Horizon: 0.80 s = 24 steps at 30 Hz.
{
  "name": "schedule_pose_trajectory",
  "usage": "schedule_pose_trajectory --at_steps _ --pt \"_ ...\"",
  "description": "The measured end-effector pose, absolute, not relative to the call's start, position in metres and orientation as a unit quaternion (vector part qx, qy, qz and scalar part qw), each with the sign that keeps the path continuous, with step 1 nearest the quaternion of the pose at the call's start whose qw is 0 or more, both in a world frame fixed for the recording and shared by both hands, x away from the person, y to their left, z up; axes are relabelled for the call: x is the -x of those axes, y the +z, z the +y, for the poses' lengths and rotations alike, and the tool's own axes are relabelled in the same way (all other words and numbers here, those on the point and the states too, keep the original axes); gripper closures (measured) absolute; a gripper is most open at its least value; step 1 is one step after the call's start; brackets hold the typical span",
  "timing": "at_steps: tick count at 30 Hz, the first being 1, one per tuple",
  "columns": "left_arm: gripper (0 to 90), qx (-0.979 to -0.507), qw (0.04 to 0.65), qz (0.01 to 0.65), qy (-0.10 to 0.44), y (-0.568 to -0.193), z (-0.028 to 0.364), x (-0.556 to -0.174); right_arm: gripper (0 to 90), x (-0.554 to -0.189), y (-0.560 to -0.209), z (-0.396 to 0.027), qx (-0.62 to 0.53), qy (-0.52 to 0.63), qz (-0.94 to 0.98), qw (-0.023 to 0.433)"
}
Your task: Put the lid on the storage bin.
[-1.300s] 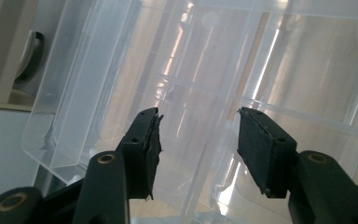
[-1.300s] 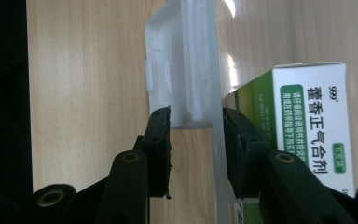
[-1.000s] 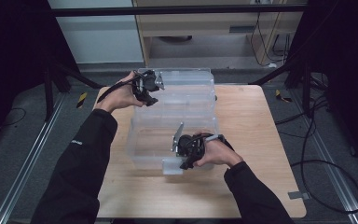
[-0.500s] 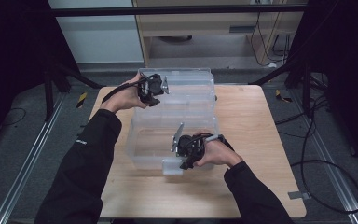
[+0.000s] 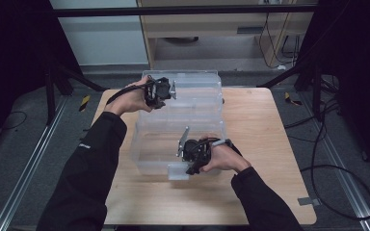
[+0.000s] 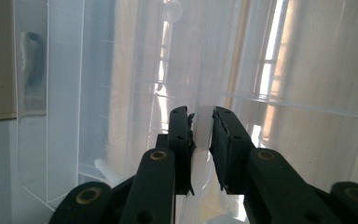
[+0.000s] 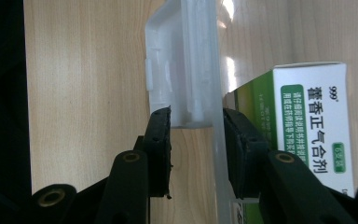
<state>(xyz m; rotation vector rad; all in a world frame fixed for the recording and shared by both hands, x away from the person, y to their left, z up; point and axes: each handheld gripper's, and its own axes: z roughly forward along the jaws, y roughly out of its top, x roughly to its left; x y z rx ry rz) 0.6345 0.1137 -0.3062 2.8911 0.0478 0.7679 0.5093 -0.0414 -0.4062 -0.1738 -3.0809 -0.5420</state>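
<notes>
A clear plastic storage box point(image 5: 147, 149) stands on the wooden table point(image 5: 260, 144) with its lid point(image 5: 197, 91) swung open at the back. My left gripper point(image 5: 167, 92) is at the lid's left part. Its jaws have just been closing and now pinch a thin clear wall of the lid point(image 6: 204, 70), as my left gripper point(image 6: 203, 122) shows in its own view. My right gripper point(image 5: 189, 166) sits at the box's front wall. There my right gripper point(image 7: 196, 123) is shut on the wall and the white latch point(image 7: 182, 70). A green and white medicine carton point(image 7: 312, 121) lies inside the box.
Bare wood of the table point(image 7: 84, 93) lies outside the front wall. Dark frame posts and loose cables point(image 5: 327, 159) surround the table, and a cabinet point(image 5: 212, 33) stands behind it.
The left gripper has edged slightly right onto the lid and its jaws have narrowed onto the rim. The right hand and the box have stayed put.
</notes>
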Motion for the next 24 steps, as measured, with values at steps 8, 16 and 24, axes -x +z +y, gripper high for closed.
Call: schedule_pose_trajectory --at_steps 8,16,24 --pt "81.6 -0.965 0.083 0.006 0.248 -0.302 0.112 -0.630 64.7 -0.508 -0.406 -0.040 0.057 -0.167 -0.984 0.000" --pt "84.1 -0.966 0.082 0.002 0.244 -0.300 0.112 -0.624 65.0 -0.505 -0.406 -0.040 0.060 -0.164 -0.985 -0.008" --pt "85.1 -0.970 0.078 -0.010 0.231 -0.295 0.110 -0.610 65.1 -0.504 -0.406 -0.039 0.059 -0.163 -0.985 -0.011"
